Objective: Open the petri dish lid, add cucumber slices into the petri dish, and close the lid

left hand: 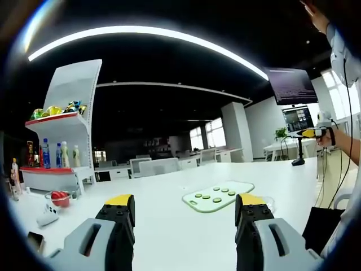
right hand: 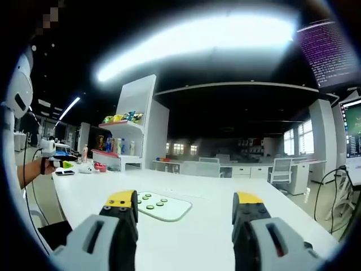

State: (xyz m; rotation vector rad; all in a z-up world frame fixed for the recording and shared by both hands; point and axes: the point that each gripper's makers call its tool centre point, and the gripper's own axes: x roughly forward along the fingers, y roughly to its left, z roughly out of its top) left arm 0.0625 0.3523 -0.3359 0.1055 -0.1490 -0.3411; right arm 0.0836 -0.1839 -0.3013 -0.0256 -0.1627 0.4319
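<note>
A pale green board [left hand: 217, 196] lies on the white table [left hand: 169, 226], carrying several dark green cucumber slices [left hand: 207, 197]. My left gripper [left hand: 186, 206] hovers low over the table in front of the board, open with nothing between its yellow-tipped jaws. A clear rounded rim [left hand: 271, 201], possibly the petri dish, peeks out beside the right-hand jaw. In the right gripper view the same board [right hand: 163, 208] and slices [right hand: 149, 199] sit just beyond my right gripper [right hand: 185, 206], which is open and holds nothing. A person's hand holds the right gripper [left hand: 311, 133] far right.
A white shelf unit [left hand: 70, 113] with bottles and snacks stands at the table's far left. Near it are a bowl with something red [left hand: 58, 197], a small white object [left hand: 49, 215] and a phone [left hand: 35, 241]. Monitors [left hand: 297, 118] stand at the right. Office desks fill the background.
</note>
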